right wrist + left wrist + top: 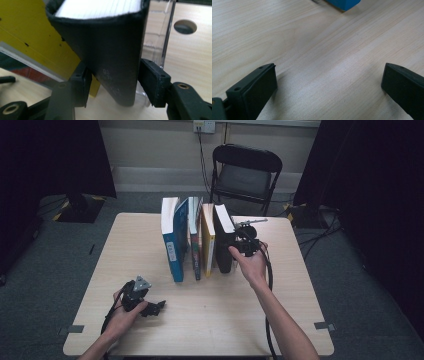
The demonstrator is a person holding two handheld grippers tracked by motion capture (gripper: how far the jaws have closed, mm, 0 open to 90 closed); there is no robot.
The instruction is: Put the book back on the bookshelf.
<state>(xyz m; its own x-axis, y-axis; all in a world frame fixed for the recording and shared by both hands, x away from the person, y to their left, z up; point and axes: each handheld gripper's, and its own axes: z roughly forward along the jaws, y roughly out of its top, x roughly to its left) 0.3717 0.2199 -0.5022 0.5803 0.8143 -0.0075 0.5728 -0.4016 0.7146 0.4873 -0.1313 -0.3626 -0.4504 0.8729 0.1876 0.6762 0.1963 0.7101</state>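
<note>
Several books stand upright in a row at the middle of the wooden table (215,320): a blue book (175,245), a thin one (194,247), a yellow one (208,245) and a thick black book (223,242) at the right end. My right gripper (235,247) reaches in from the right, and its jaws clasp the black book (112,57) at the spine, one pad pressed on each cover. The yellow book (30,37) stands just beyond it. My left gripper (156,308) rests low on the table near the front left, open (329,72) with bare wood between its fingers.
A clear plastic bookend (160,37) stands against the far side of the black book, and a round hole (185,26) in the tabletop lies past it. A corner of the blue book (343,3) shows ahead of the left gripper. A black folding chair (245,170) stands behind the table.
</note>
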